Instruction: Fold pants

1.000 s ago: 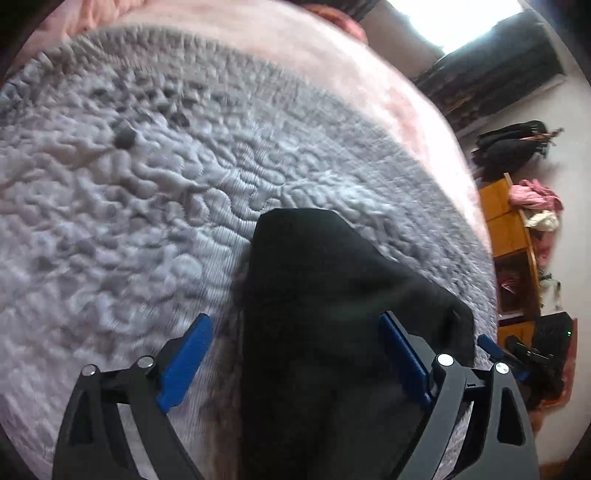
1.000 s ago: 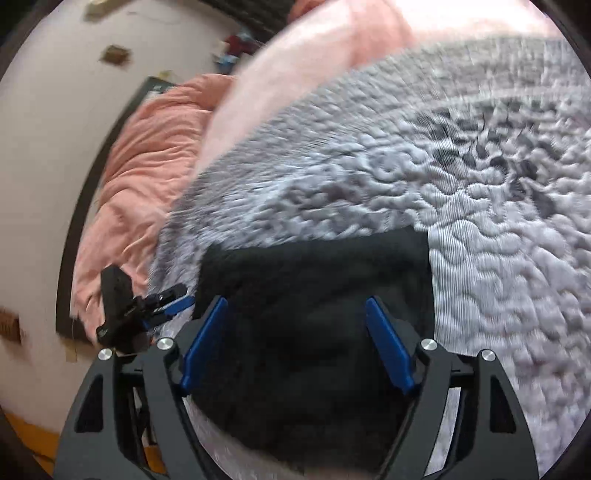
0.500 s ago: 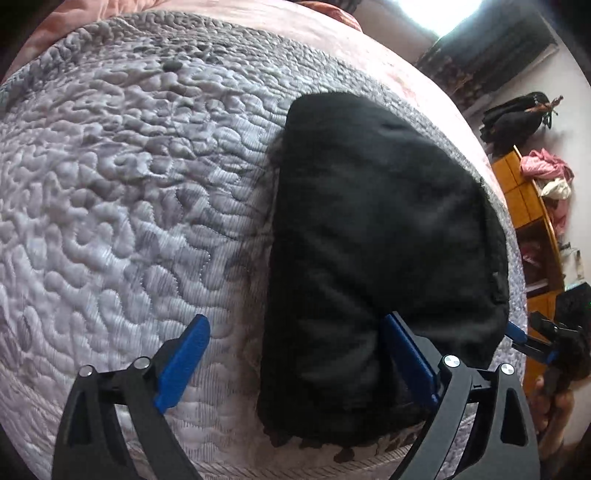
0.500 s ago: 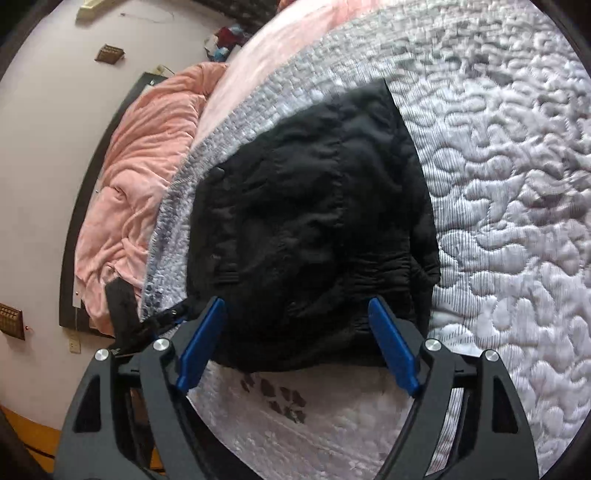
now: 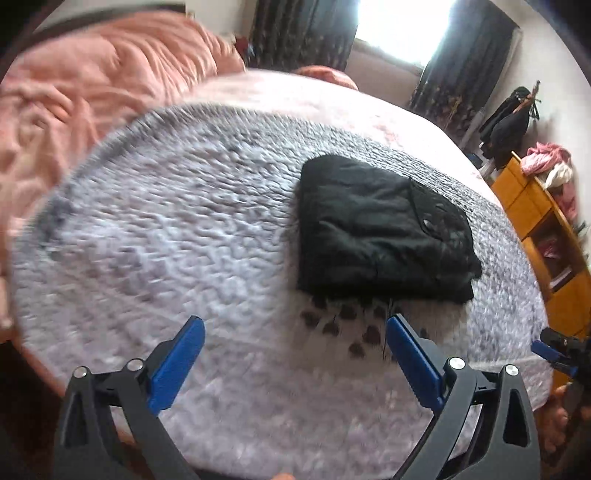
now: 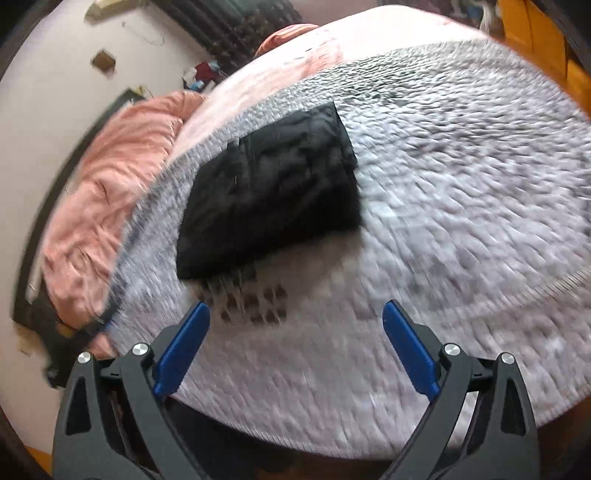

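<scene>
Two grippers, jaws opening, nothing between them: left gripper (image 5: pixel 293 354) at 6 o'clock, right gripper (image 6: pixel 295 341) likewise. You should keep both clear of the bundle so no edge lifts. Pants (image 5: pixel 380 229): black, folded into a compact rectangle, at 2 o'clock on the grey quilt (image 5: pixel 166 229), pocket seam uppermost, edges fairly square.

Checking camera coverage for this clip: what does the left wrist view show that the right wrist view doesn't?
Only the left wrist view: the bright window, dark coats on a rack, and the right gripper at the edge. Only the right wrist view: the small brown wall plaque. Both: the folded black pants on the grey quilted bedspread, the crumpled pink blanket, the orange wooden shelf, and nothing between each view's own opening jaws.
</scene>
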`<action>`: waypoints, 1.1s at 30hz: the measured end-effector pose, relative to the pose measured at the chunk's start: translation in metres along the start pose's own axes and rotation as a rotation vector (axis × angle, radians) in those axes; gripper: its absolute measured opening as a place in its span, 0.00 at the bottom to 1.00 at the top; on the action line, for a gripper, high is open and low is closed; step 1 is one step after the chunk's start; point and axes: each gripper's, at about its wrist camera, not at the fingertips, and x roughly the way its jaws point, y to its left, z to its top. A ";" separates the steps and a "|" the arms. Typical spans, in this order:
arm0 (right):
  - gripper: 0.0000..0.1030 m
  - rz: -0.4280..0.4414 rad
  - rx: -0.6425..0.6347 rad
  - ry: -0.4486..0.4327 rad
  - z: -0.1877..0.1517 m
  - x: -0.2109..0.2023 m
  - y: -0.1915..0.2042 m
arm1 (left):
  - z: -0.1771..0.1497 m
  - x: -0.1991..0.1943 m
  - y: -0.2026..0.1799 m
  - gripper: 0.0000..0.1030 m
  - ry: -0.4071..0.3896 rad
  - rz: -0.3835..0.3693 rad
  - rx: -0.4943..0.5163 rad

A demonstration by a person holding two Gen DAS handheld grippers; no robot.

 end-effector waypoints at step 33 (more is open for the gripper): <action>0.97 -0.269 -0.292 -0.461 -0.166 -0.265 0.166 | -0.112 -0.302 -0.081 0.96 -0.305 0.011 0.188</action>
